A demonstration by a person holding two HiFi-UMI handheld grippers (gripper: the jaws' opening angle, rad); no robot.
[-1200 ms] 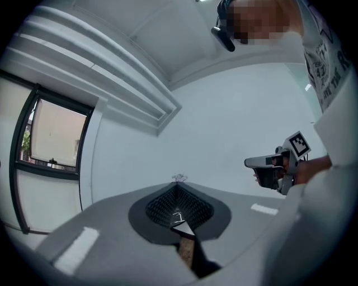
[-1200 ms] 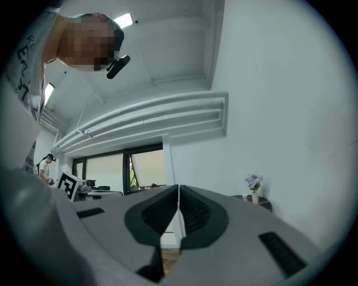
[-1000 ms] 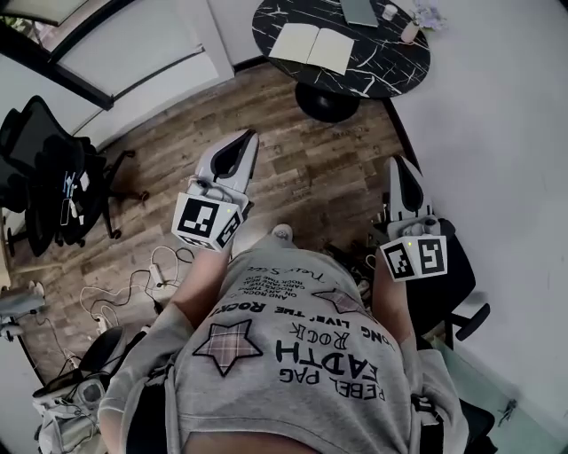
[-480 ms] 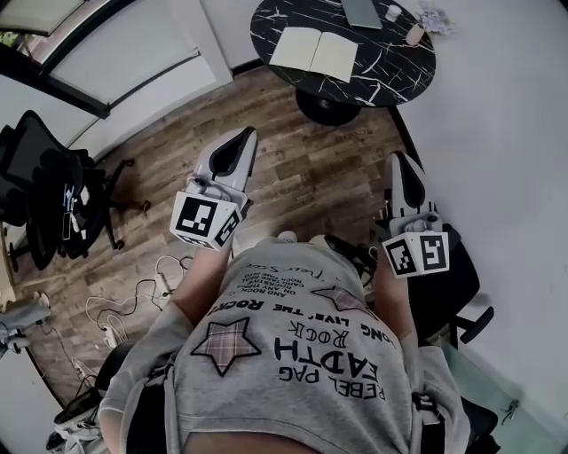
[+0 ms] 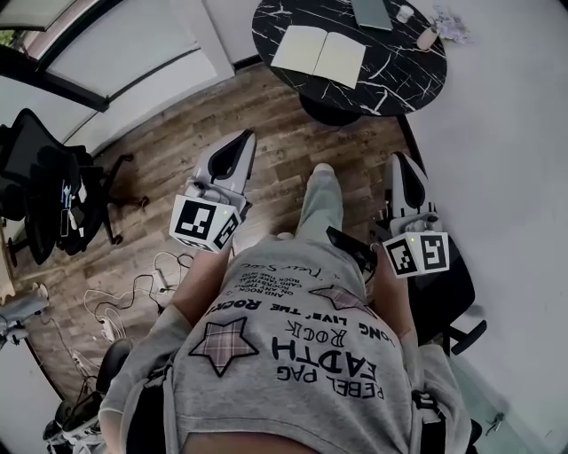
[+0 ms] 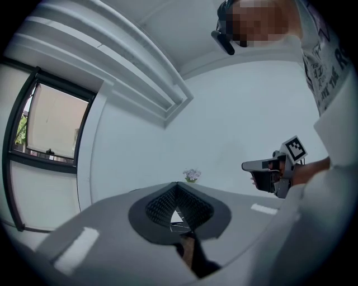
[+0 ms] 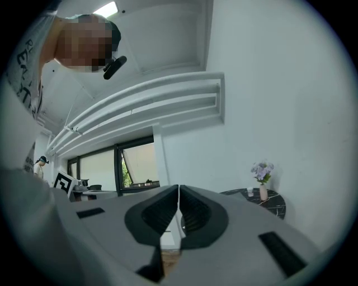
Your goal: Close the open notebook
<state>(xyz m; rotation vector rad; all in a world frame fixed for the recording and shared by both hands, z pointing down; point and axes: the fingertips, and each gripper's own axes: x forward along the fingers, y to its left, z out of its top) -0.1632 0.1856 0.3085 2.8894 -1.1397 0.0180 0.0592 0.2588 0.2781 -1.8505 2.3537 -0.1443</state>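
The open notebook (image 5: 318, 53) lies flat with pale blank pages on the round black marble table (image 5: 399, 75) at the top of the head view, far ahead of both grippers. My left gripper (image 5: 240, 140) is held level over the wooden floor, its jaws closed tip to tip with nothing between them (image 6: 178, 185). My right gripper (image 5: 397, 160) is beside it, also shut and empty (image 7: 178, 187). The table (image 7: 272, 203) shows small at the right of the right gripper view. The left gripper view also catches the right gripper (image 6: 263, 166).
On the table are a grey flat device (image 5: 371, 12), a small cup (image 5: 405, 12) and a vase of flowers (image 5: 429, 37). A black office chair (image 5: 40, 177) and floor cables (image 5: 133, 293) lie left, a dark chair (image 5: 448, 293) right, next to a white wall.
The person has stepped toward the table: a leg and shoe now show ahead, and the table sits a little nearer in the head view. Both grippers stay shut.
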